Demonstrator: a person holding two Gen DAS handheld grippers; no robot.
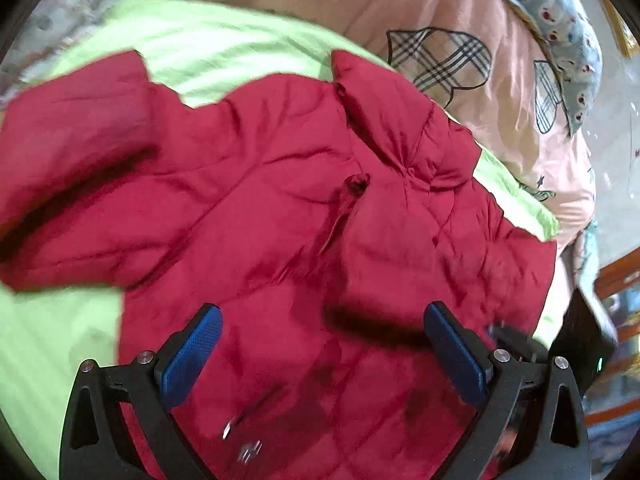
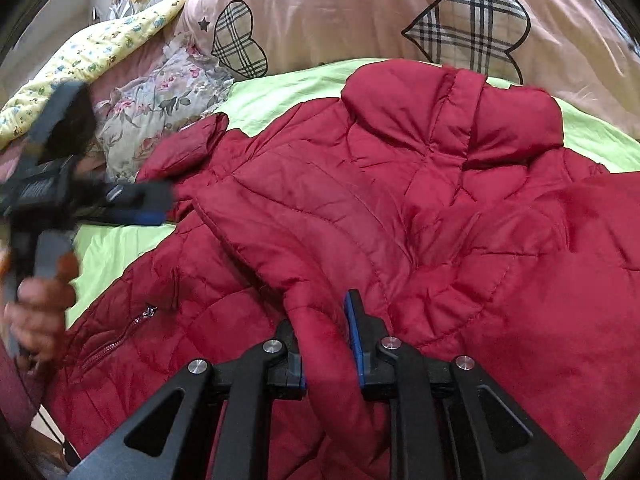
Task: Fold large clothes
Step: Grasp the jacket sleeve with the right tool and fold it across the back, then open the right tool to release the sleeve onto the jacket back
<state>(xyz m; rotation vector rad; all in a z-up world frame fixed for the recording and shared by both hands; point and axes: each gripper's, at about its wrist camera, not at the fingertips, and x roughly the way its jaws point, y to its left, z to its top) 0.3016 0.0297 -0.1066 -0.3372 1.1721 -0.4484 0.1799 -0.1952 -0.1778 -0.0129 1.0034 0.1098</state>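
A red quilted jacket [image 1: 280, 200] lies spread on the bed, its hood [image 2: 460, 112] toward the pillows. My left gripper [image 1: 324, 312] hovers open over the jacket's body, with nothing between its blue pads [image 1: 192, 356]. The right wrist view shows the same left gripper [image 2: 152, 204] blurred at the left, held by a hand [image 2: 36, 312] beside the jacket [image 2: 440, 208]. My right gripper [image 2: 320, 316] is shut on a sleeve [image 2: 280, 256] folded across the jacket's front. The cuff fills the gap between its jaws and hides the left pad.
A lime green sheet [image 2: 120, 248] lies under the jacket. Behind it are a pink quilt with plaid hearts [image 2: 340, 12], a floral pillow [image 2: 168, 100] and a yellow patterned blanket [image 2: 92, 48]. Wooden furniture [image 1: 616, 276] stands past the bed's right edge.
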